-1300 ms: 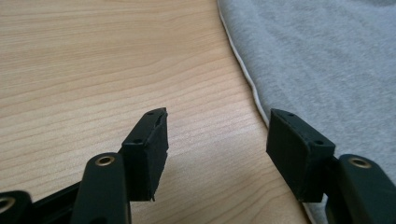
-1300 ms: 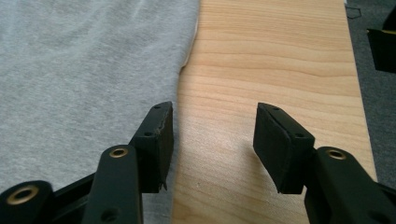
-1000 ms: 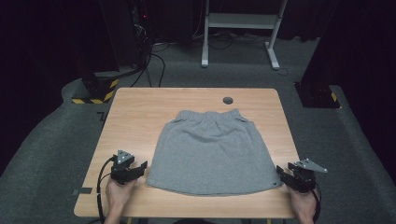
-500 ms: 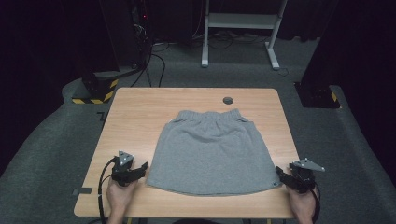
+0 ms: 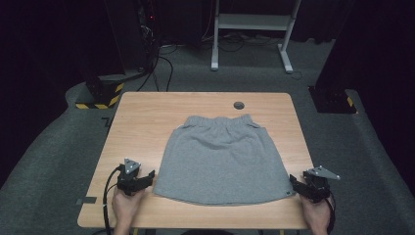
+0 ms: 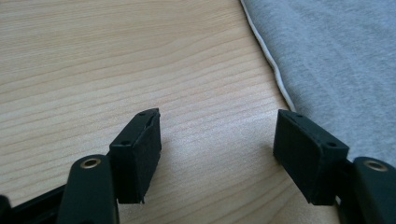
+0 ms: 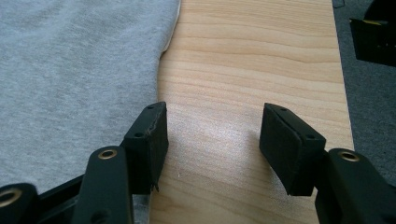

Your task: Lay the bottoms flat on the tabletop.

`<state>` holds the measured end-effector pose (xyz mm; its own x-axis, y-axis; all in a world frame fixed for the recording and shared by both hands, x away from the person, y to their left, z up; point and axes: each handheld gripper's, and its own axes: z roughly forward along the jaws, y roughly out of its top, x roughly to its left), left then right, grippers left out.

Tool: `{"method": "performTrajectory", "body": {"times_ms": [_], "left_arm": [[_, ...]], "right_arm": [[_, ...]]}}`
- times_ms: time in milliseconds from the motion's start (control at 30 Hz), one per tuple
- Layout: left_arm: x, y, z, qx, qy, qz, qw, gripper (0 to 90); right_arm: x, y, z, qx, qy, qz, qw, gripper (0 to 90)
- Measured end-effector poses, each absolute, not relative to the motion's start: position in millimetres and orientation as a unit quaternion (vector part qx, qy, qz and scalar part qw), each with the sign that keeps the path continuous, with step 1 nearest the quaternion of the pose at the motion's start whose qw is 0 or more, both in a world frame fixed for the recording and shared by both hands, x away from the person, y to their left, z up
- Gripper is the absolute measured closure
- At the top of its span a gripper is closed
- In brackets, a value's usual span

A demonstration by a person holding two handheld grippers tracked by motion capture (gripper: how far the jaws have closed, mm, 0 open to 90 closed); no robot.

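dark floor and black stands ring a pale wooden table [image 5: 147, 127], with a white-legged frame [image 5: 254, 29] at the far side and a yellow-and-black striped base [image 5: 100, 95] off the far left corner. at the near left, the left gripper [image 5: 147, 177] rests on the tabletop in a hand [image 5: 126, 205], its cable [image 5: 105, 196] looping toward the near edge. its jaws have just been opening and now stand released, with bare wood between them; in the left gripper view the left gripper [image 6: 217, 135] sits just beside the white-stitched side hem, not touching it. a grey skirt [image 5: 225, 159] lies flat in the middle of the table, waistband at the far end, wide hem toward the near edge. a small dark round hole [image 5: 239, 105] in the table sits just beyond the waistband. nothing lies between either gripper and the cloth. at the near right, the right gripper [image 5: 295, 182] rests by the skirt's near right corner. its jaws have also just been opening and gape released; in the right gripper view the right gripper [image 7: 212, 135] has bare wood between its pads, one jaw lying at the cloth's edge.
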<state>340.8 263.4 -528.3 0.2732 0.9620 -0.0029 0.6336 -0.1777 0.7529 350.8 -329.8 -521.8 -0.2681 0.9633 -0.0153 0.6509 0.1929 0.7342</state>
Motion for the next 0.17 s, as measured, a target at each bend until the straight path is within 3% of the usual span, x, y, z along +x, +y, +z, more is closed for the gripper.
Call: {"method": "performTrajectory", "body": {"times_ms": [167], "left_arm": [[340.7,263.3,-528.3,0.726,0.55,0.248,0.33,32.4]], "right_arm": [[350.9,-329.5,-521.8,0.552,0.731,0.315,0.247,41.5]]}}
